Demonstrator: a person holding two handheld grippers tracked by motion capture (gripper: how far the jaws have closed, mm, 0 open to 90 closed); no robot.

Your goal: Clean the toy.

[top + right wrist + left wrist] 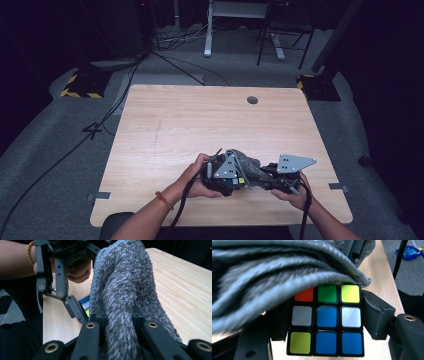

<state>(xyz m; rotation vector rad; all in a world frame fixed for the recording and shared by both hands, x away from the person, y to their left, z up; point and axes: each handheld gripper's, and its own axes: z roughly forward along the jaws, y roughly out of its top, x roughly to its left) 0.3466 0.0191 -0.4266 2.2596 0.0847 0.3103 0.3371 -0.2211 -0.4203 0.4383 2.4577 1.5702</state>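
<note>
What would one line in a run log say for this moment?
left gripper: shut on grey cloth | right gripper: shut on puzzle cube | cloth draped over cube | both above table

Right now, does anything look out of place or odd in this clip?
Yes: a grey cloth lies draped over a colour cube, hiding part of its top row. The cube's face is scrambled, not damaged. The right gripper is shut on the cloth. The left gripper meets them over the table. Nothing spilled.

Cube and cloth at the near edge of the tabletop (pixel 175 120)

The puzzle cube (pixel 325 320) sits between the left gripper (pixel 225 175) and right gripper (pixel 282 175), with the cloth (pixel 125 290) draped over it.
</note>
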